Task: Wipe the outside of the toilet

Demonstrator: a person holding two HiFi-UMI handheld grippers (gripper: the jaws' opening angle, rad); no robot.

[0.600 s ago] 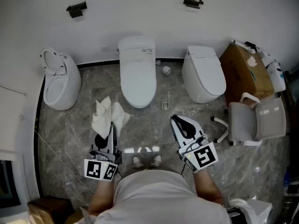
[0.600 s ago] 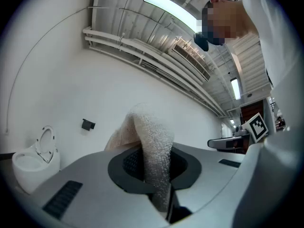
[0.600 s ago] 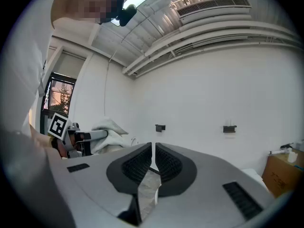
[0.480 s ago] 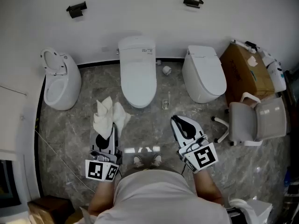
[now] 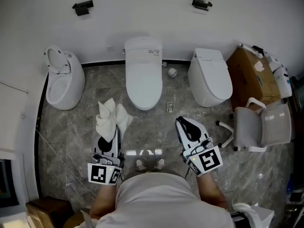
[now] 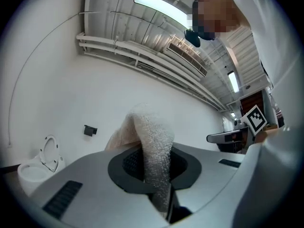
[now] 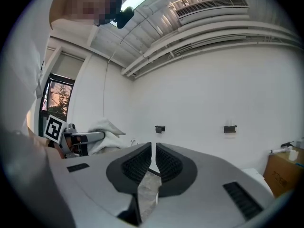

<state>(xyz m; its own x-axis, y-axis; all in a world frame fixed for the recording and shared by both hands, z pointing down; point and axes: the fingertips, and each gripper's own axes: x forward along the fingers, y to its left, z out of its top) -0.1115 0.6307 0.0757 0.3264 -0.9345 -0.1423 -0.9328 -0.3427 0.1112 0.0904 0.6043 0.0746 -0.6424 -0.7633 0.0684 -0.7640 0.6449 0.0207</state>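
Grey marbled stone floor (image 5: pixel 156 127) is meeting a white wall (image 5: pixel 142 18), where the middle white ceramic toilet (image 5: pixel 142 77) is standing, well ahead of the left gripper (image 5: pixel 113 128), which is clamping a white textured cloth (image 5: pixel 109 117); the right gripper (image 5: pixel 182 121) is holding nothing, jaws almost together.

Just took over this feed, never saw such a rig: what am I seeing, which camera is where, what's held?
No robot: a person holds a two-jaw gripper in each hand. The head view looks down from the person's head; the other two cameras ride on the grippers, looking along their jaws. The left gripper is shut on a white cloth. The right gripper has its jaws nearly together, nothing between. On the grey floor stand a left toilet, seat up, a middle toilet straight ahead, lid down, and a right toilet. A chair and a box stand at the right.
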